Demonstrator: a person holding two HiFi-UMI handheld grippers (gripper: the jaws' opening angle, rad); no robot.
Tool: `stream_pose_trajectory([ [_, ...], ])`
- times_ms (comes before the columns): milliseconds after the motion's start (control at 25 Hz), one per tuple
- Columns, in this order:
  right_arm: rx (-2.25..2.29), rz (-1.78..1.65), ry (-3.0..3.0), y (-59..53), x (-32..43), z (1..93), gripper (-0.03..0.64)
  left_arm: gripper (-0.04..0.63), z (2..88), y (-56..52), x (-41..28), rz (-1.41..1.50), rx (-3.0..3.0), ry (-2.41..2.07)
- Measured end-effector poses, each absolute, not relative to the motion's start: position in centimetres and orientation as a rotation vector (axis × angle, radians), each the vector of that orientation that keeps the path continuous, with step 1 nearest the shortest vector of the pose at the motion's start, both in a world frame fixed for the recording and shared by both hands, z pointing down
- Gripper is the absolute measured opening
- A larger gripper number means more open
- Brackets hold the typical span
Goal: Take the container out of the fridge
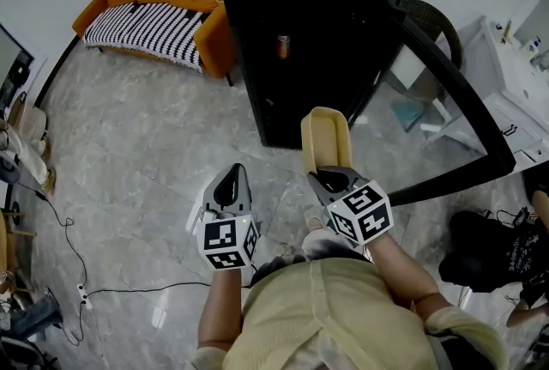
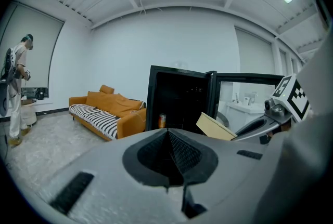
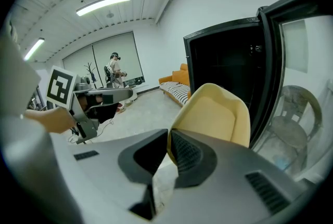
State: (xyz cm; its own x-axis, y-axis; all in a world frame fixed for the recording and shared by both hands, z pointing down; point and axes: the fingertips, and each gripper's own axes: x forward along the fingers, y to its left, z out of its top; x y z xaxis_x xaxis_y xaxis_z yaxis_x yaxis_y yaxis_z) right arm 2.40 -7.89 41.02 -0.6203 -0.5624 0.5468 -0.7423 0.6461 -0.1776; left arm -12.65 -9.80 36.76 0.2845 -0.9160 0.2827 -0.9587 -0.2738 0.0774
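While the pale yellow, round-cornered plastic container point(image 1: 326, 136) hangs in front of the tall black fridge point(image 1: 309, 33), clear of its opening, the taking-out looks essentially done.
Container: outside the cabinet, above the marbled floor, tilted end-up, resting on nothing.
Right gripper point(image 1: 330, 179): jaws nearly together, pinching the container's thin wall at its near edge.
Left gripper point(image 1: 229, 185): jaws closed against each other with nothing between them; it is beside the right one and apart from the container.
Fridge: the dark glass door point(image 1: 455, 94) is swung wide, and a small orange drinks can point(image 1: 283, 46) stands on a shelf inside.
Done: the container is gripped and out of the fridge.
Left: at most, I judge, carrying it away and setting it down somewhere. Shutting the door is not asked for.
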Motion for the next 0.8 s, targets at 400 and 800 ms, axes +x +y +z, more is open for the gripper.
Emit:
stream_pose_trajectory([
  [400,1.035,0.552,-2.425,-8.12,2.49,40.78,0.041,0.023,36.97,-9.66,-12.67,0.289,2.321,-1.717],
  [800,1.042,0.559,-2.421,-8.19,2.90,40.84,0.040,0.023,37.30,-9.61,-11.86,0.311,2.332,-1.685],
])
